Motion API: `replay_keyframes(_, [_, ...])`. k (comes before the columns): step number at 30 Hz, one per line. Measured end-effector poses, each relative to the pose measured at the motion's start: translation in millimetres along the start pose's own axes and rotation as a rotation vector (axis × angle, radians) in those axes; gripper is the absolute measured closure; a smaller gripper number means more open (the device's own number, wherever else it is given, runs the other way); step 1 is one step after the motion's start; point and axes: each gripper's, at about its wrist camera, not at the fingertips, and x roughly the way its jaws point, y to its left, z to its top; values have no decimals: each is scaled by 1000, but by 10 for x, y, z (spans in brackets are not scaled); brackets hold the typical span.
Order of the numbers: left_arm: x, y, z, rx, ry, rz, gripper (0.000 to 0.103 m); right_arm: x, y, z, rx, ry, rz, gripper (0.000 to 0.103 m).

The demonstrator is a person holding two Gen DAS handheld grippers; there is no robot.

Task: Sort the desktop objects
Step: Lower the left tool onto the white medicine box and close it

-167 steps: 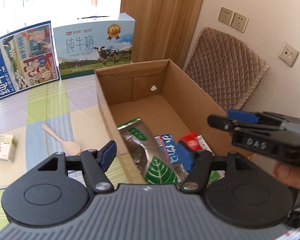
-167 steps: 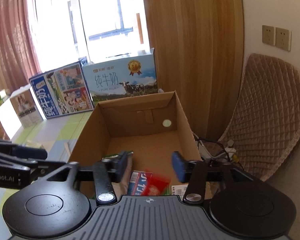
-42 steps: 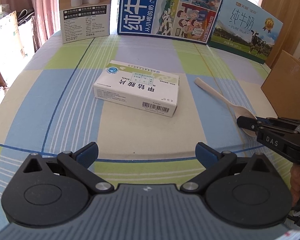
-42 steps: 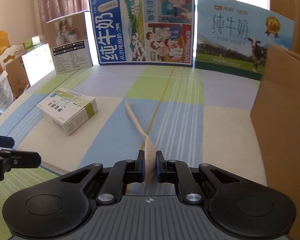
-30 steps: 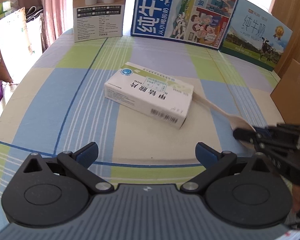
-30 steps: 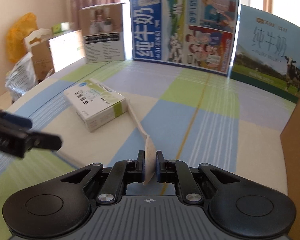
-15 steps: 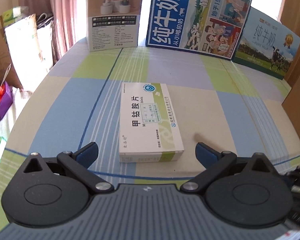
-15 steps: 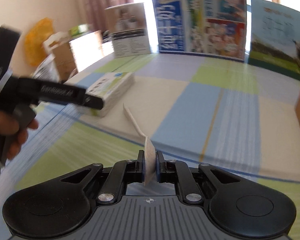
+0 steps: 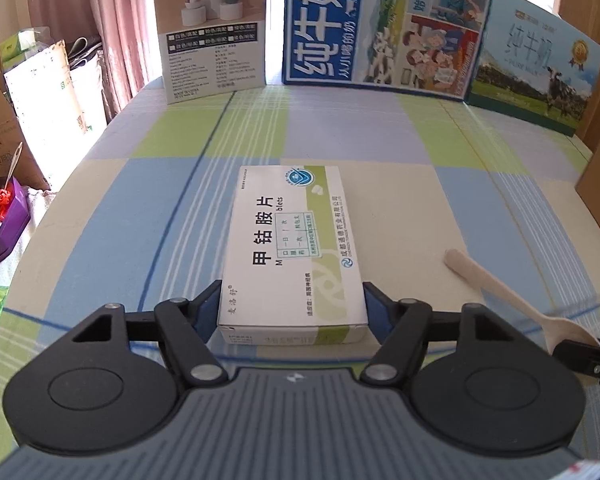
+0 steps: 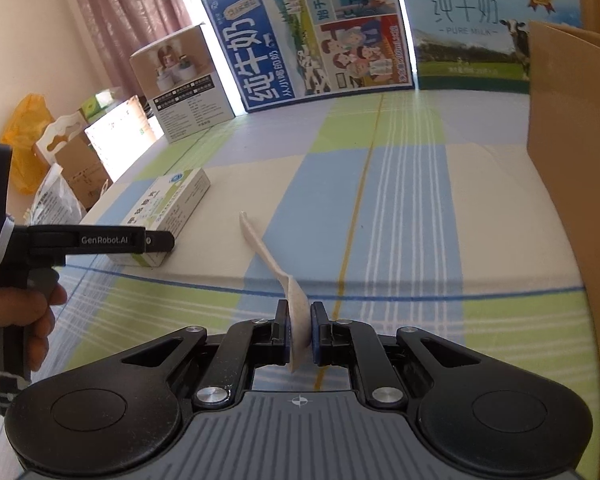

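A white and green medicine box (image 9: 292, 240) lies flat on the checked tablecloth, also seen from the side as the medicine box (image 10: 168, 204) in the right wrist view. My left gripper (image 9: 293, 304) straddles its near end; the jaws are closing, and the blue pads (image 9: 210, 306) touch the box's two long sides. My right gripper (image 10: 299, 320) is shut on the bowl of a pale wooden spoon (image 10: 268, 256), whose handle sticks out forward above the cloth. The left wrist view shows the spoon (image 9: 500, 292) at the lower right, right of the box.
An open cardboard box (image 10: 572, 140) stands at the table's right edge. Milk cartons (image 9: 384, 28) and a humidifier carton (image 9: 212, 40) line the far edge. Bags and boxes (image 9: 16, 128) sit off the table's left side. A hand (image 10: 16, 320) holds the left gripper.
The left jaws have narrowed from wide open down to the sides of the medicine box. The right gripper has rolled and shifted with the spoon, which now shows beside the box.
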Motion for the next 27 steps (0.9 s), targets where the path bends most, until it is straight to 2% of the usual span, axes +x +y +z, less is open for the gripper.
replay_keyframes(8, [-491,-382,-258,79,32,-74,36,-449,-49,-256,48,-4,-38,98])
replay_keyframes(17, [-1053,-754,-819,159,82,-123,36,-1031,49,-695,-25,-14,-108,98])
replay_keyframes(23, [-1134,-936,-938,202,88,-127,36,-1141,37,-923,-34,-5,-128,97])
replay_keyframes(27, [-1151,-983,-931,218,59,-121,34,-1136,74,-951,-85,-12,-136,90])
